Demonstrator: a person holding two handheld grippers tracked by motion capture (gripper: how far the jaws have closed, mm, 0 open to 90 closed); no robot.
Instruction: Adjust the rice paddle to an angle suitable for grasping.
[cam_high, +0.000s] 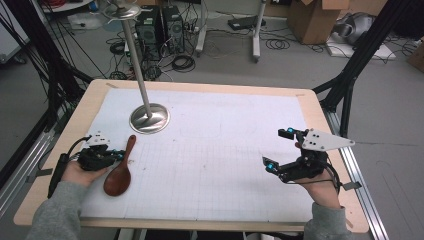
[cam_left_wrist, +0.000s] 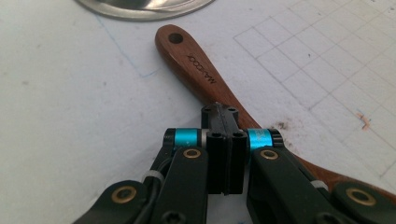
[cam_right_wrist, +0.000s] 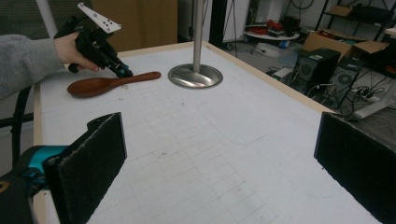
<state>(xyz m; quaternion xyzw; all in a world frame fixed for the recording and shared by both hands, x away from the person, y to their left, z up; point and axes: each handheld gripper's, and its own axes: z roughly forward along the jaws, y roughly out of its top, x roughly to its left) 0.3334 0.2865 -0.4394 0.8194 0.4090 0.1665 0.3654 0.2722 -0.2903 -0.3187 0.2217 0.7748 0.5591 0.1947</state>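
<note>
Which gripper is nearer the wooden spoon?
Left. The left gripper is at the wooden spoon handle; the right gripper is far across the table.

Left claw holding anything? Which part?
Left claw is shut, tips on the wooden spoon handle's middle; whether the handle is pinched cannot be told. Right claw open, empty.

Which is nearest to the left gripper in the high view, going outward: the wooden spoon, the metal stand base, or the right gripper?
1. Wooden spoon: right beside the left gripper, its handle at the jaw tips.
2. Metal stand base: farther up the table, beyond the spoon's handle end.
3. Right gripper: far across the mat, at the table's right side.
</note>
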